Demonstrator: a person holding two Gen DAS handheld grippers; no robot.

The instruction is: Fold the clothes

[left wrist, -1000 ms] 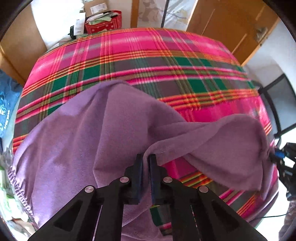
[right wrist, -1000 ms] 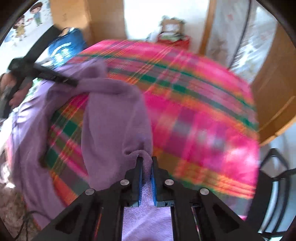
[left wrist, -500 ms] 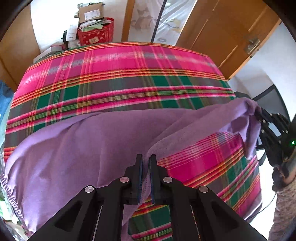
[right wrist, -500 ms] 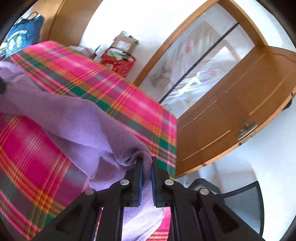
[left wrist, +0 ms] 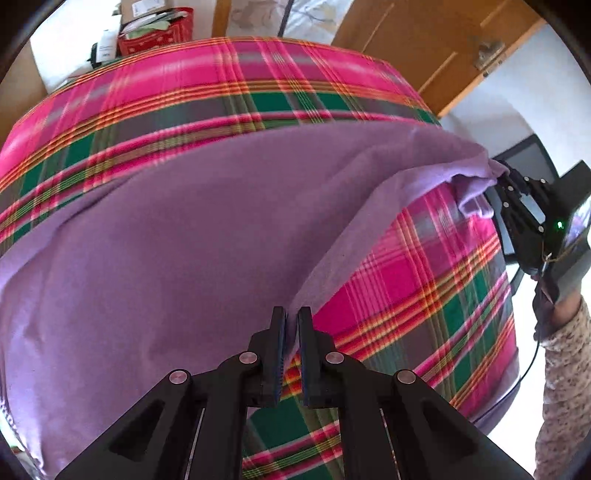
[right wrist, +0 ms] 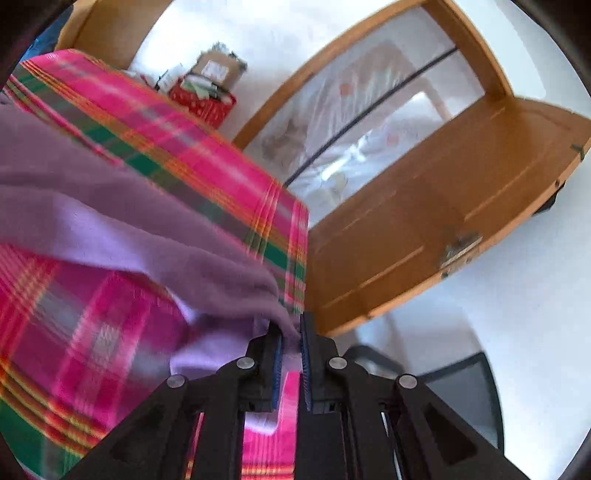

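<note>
A purple garment (left wrist: 177, 236) lies spread over a table under a pink and green plaid cloth (left wrist: 258, 81). My left gripper (left wrist: 291, 321) is shut on the garment's near edge. That edge runs taut up and to the right to my right gripper (left wrist: 496, 177), which pinches the far corner at the table's right side. In the right wrist view the right gripper (right wrist: 290, 328) is shut on a bunched purple garment (right wrist: 129, 218) corner, just over the plaid cloth (right wrist: 110, 314) near the table corner.
A red box (left wrist: 159, 33) with papers and cartons stands past the table's far edge. A wooden door (right wrist: 424, 221) and a plastic-covered opening lie beyond. A black mesh chair (right wrist: 454, 387) is by the right corner. A person's patterned sleeve (left wrist: 565, 387) is at the right.
The garment went from bunched and draped to stretched wide. My right gripper swung outward to the table's right side, pulling its corner. My left gripper kept its hold while moving along the near edge.
</note>
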